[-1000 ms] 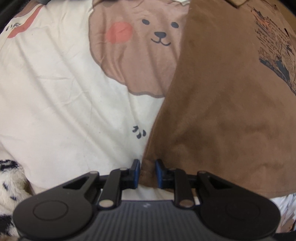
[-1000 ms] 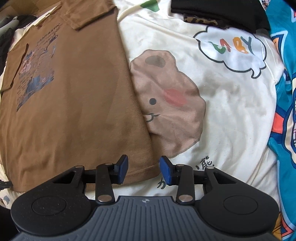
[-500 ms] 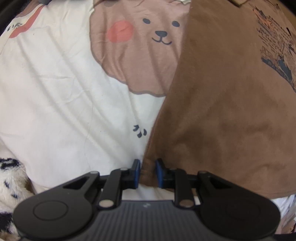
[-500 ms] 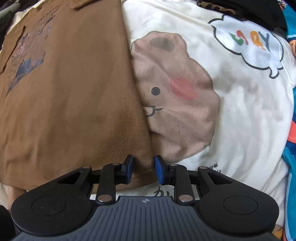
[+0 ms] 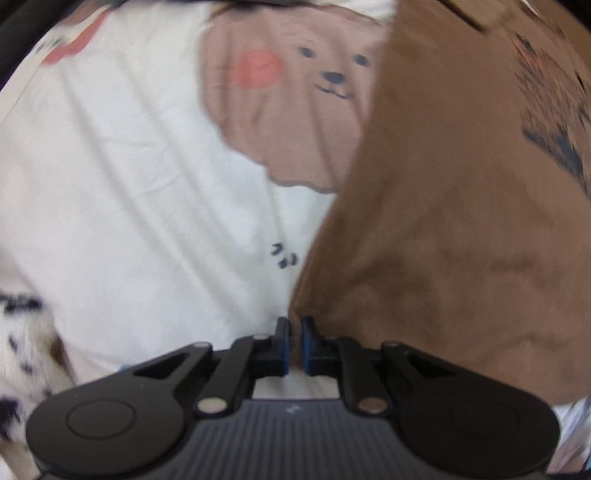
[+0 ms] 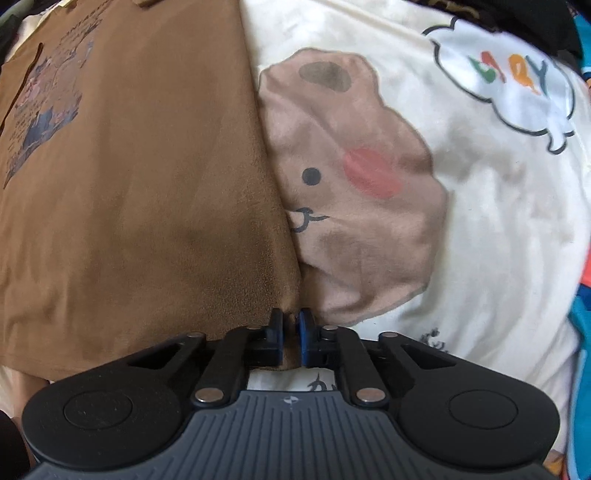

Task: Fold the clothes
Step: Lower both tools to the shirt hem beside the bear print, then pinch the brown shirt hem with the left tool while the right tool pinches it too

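Note:
A brown T-shirt [image 5: 461, 229] with a dark printed graphic lies flat on a cream bedsheet. In the left wrist view my left gripper [image 5: 294, 341] is shut on the shirt's near hem corner, and the cloth rises from the jaws to the right. In the right wrist view the same brown T-shirt [image 6: 140, 206] fills the left half, and my right gripper [image 6: 291, 338] is shut on its other near hem corner. The shirt's far end with the collar and sleeves runs past the top of both views.
The cream bedsheet [image 5: 129, 192] carries a brown bear print [image 6: 354, 206] and a cloud with coloured letters [image 6: 509, 85]. A spotted fluffy item [image 5: 22, 339] lies at the lower left. Blue patterned fabric [image 6: 580, 302] borders the right edge; dark clothing [image 6: 498, 14] sits at the far end.
Both grippers closed from a wide gap onto the shirt's hem corners. The right gripper also moved forward to the hem. The left view is now blurred, with the cloth starting to lift.

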Available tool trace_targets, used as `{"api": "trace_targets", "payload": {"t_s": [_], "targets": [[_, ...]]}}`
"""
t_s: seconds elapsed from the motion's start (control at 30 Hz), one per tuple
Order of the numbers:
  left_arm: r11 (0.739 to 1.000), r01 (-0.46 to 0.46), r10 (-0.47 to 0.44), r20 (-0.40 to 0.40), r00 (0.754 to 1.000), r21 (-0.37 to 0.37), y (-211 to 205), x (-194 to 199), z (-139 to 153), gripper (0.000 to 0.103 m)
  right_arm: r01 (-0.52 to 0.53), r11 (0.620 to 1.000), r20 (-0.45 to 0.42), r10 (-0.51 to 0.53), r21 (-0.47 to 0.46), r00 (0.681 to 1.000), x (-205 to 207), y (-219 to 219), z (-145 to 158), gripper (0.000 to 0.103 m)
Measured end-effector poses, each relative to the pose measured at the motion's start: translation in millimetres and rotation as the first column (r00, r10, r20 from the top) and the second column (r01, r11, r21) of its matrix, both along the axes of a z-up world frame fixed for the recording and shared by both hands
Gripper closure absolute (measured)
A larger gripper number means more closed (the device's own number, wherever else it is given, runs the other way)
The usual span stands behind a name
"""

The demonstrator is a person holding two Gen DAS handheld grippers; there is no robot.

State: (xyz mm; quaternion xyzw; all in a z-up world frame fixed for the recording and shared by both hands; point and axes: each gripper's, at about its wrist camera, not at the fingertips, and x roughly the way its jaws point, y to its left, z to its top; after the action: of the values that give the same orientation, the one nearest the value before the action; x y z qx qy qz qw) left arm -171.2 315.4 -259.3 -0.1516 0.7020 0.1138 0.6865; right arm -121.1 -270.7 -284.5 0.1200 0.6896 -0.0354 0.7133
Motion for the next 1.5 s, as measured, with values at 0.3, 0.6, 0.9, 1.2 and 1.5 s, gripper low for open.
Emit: {"api": "trace_targets", "payload": {"t_s": [0.3, 0.6, 0.9, 1.2, 1.5], "targets": [[0.999, -0.013, 0.016, 0.072, 0.997, -0.044, 26, -1, 24, 0.098, 0.068, 0.998, 0.031, -0.068, 0.005, 0.997, -5, -10, 43, 0.099], [0.995, -0.024, 0.036, 0.127, 0.991, -0.093, 20, -4, 69, 0.098, 0.143, 0.988, 0.101, -0.148, 0.055, 0.984, -6, -24, 79, 0.101], [0.979, -0.082, 0.121, 0.207, 0.971, -0.186, 31, 25, 64, 0.099, 0.212, 0.972, 0.165, -0.226, 0.098, 0.960, 1, -41, 94, 0.103], [0.985, -0.064, 0.091, 0.170, 0.981, -0.161, 24, 37, 46, 0.099, 0.183, 0.978, 0.125, -0.194, 0.098, 0.973, 5, -33, 59, 0.096], [0.988, -0.064, 0.086, 0.150, 0.985, -0.144, 24, 30, 42, 0.099, 0.082, 0.994, 0.013, -0.083, 0.067, 0.996, 3, -18, 16, 0.069]]}}
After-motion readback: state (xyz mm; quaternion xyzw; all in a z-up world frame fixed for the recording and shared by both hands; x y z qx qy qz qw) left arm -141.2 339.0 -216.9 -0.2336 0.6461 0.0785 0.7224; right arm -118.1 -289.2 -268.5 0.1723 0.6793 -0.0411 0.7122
